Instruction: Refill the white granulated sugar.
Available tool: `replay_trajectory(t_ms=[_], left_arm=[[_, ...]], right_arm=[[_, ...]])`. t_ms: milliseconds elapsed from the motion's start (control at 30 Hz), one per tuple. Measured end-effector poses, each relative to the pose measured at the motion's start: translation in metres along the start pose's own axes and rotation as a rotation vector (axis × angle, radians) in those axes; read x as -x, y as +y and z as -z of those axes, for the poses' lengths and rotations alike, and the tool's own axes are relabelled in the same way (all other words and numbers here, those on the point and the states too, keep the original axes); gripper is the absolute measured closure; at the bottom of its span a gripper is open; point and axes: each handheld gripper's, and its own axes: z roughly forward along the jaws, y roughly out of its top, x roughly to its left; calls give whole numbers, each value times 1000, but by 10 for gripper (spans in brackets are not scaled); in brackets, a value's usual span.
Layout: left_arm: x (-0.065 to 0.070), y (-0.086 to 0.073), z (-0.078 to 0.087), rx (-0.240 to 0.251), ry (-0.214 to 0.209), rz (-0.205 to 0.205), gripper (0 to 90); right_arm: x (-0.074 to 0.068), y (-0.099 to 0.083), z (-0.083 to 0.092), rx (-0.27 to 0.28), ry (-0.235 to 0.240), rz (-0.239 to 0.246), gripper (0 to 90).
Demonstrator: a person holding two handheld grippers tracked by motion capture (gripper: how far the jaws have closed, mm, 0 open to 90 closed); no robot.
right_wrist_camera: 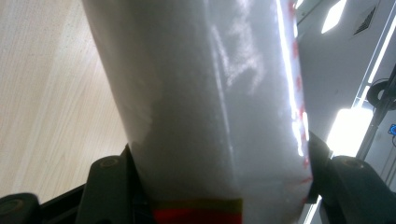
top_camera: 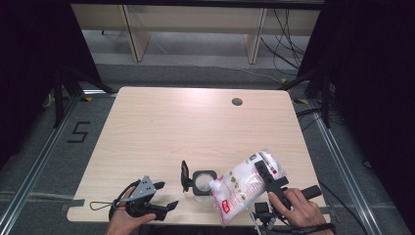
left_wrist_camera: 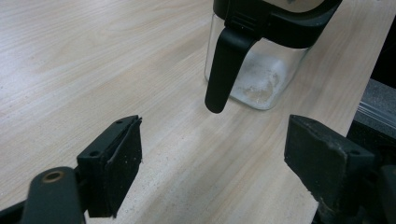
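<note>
Right gripper (top_camera: pixel 268 177), black and blocky, clamps a soft plastic bag (top_camera: pixel 243 183) of fine white grains; the jaws stand partly apart with the bag's bulk pressed between them. In the right gripper view the bag (right_wrist_camera: pixel 210 102) rises from between the jaws as a smooth, glossy white column, faintly creased, with a red and yellow band at its lower edge. In the high view the bag hangs tilted, its narrow corner pointing down and left of the gripper, toward the mouth of a jar (top_camera: pixel 202 182).

The jar is square, of clear glass with a black rim; its black lid (top_camera: pixel 185 176) stands hinged up on the side away from the bag. In the left gripper view the jar (left_wrist_camera: pixel 256 70) sits just ahead of the jaws, a thin white residue clouding its base, and a curved black latch (left_wrist_camera: pixel 223 70) hangs down its wall.

Left gripper (top_camera: pixel 157 199), topped by a grey three-cornered plate, lies to the left of the jar, apart from it; its flat, matte pads (left_wrist_camera: pixel 122 158) are spread wide with nothing between them. The table (top_camera: pixel 161 127) is pale, fine-grained wood laminate.
</note>
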Motion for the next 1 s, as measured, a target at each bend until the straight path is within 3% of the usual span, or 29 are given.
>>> replay_trajectory(t_ms=[33,67,100,200,333,467,500,567,600,633,667,733,767,900,933,1000], left_arm=[[0,0,0,4,0,1,186],[1,-1,0,5,5,31,186],[1,-1,0,1,7,31,186],[1,-1,-1,5,4,35,186],[1,-1,-1,3,8,32,185],[1,-1,0,6,12,26,185],[1,-1,0,6,5,34,185],[0,0,0,8,9,9,185],[1,-1,0,6,6,31,185],[1,-1,0,3,8,29,185],[1,-1,-1,3,9,29,185],[1,-1,0,8,11,30,185],[0,-1,0,9,5,7,185],[0,0,0,7,9,14,185],[1,-1,0,9,13,27,185],[1,-1,0,10,11,24,185]], right_arm=[[1,0,-1,9,-4,16,417],[1,0,0,3,-2,6,417],[-1,0,0,-6,6,-11,416],[1,1,1,-3,3,-4,416],[2,1,1,2,0,6,416],[-1,2,2,-7,6,-39,416],[2,1,1,-1,5,1,416],[1,0,0,-2,-2,-9,416],[0,0,1,-12,4,-20,416],[1,-2,0,-7,8,1,416],[-1,-2,0,-15,12,-21,416],[2,-3,0,-9,1,-2,416],[3,-4,1,-10,6,8,416],[1,-2,4,-15,-1,-28,416],[4,-2,3,0,-2,9,416],[3,0,4,2,-1,-10,416]])
